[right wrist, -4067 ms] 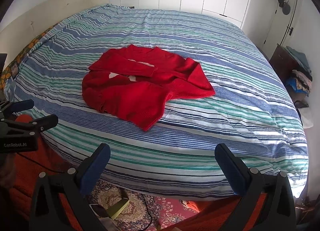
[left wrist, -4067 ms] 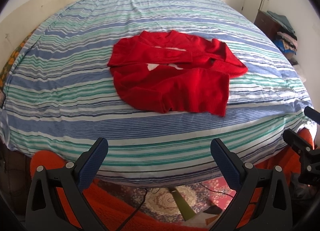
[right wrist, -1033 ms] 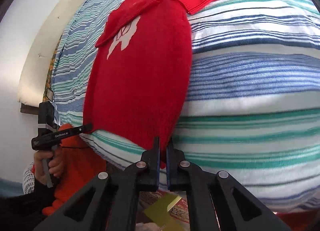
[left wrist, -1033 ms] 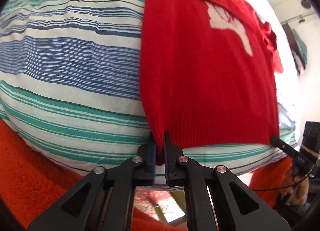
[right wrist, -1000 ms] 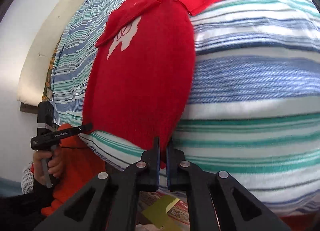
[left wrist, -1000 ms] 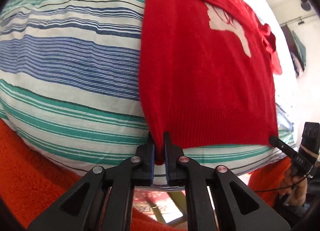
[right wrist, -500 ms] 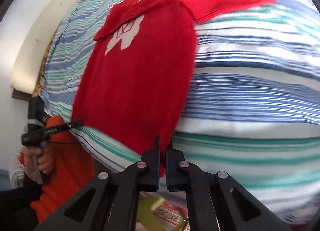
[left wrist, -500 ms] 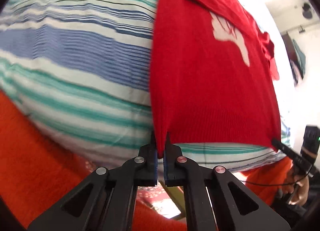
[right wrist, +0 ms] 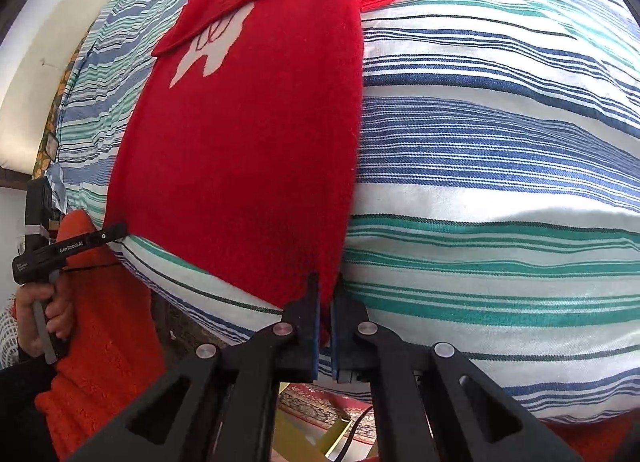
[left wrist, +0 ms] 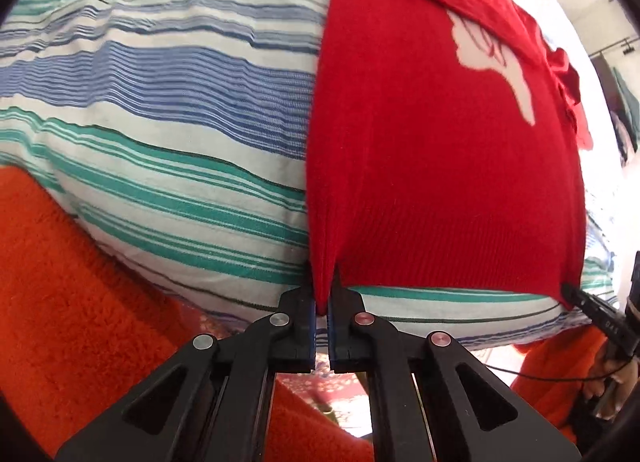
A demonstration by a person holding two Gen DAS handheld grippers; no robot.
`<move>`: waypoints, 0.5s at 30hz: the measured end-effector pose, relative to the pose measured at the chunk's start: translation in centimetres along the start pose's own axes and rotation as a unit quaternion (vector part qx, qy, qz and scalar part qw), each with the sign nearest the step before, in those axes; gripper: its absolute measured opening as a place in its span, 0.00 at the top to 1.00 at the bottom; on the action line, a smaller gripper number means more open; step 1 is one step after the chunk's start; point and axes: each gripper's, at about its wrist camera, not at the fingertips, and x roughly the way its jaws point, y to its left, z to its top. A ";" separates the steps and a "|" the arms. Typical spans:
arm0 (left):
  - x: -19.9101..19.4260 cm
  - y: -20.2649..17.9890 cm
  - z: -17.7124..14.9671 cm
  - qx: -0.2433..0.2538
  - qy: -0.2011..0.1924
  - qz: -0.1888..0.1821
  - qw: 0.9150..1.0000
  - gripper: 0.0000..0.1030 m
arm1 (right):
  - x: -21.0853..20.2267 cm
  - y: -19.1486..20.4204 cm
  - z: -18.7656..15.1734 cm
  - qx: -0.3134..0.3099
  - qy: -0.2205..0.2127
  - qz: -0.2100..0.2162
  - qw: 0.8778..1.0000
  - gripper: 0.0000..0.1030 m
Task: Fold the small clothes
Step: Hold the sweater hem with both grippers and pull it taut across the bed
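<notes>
Here, red sweater [left wrist: 432,166], flat, white chest motif.

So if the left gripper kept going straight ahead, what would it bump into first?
The left gripper is already shut on the sweater hem. Straight ahead it would likely crumple that sweater against the striped bed beneath, though depth is unclear.

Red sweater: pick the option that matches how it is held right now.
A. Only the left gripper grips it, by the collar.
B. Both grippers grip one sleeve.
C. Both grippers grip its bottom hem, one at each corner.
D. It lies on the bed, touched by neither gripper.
C: the left gripper and right gripper each have their jaws closed on a bottom hem corner of the red sweater, stretched over the striped bed.
</notes>
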 end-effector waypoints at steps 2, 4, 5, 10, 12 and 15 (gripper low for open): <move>-0.3 0.0 -0.1 -0.004 -0.002 0.000 1.000 0.98 | -0.9 0.3 -0.4 -0.007 -0.006 -0.008 1.000 0.97; 0.0 0.4 0.0 -0.010 0.000 0.001 1.000 0.98 | -1.4 0.9 -0.4 -0.015 -0.010 -0.013 1.000 0.97; 0.5 0.5 0.2 -0.017 0.007 0.002 1.000 0.98 | -1.4 1.1 -0.4 -0.017 -0.010 -0.015 1.000 0.97; 2.0 0.2 0.9 -0.007 0.023 0.023 0.999 0.98 | 0.8 0.4 -0.2 -0.005 0.010 -0.024 1.000 0.98; 2.1 -0.4 1.0 0.002 0.020 0.032 0.999 0.98 | 1.2 0.4 -0.1 -0.005 0.009 -0.026 1.000 0.98; 2.3 -1.0 0.9 0.007 0.018 0.041 0.999 0.98 | 1.2 0.1 -0.1 -0.003 0.005 -0.021 1.000 0.98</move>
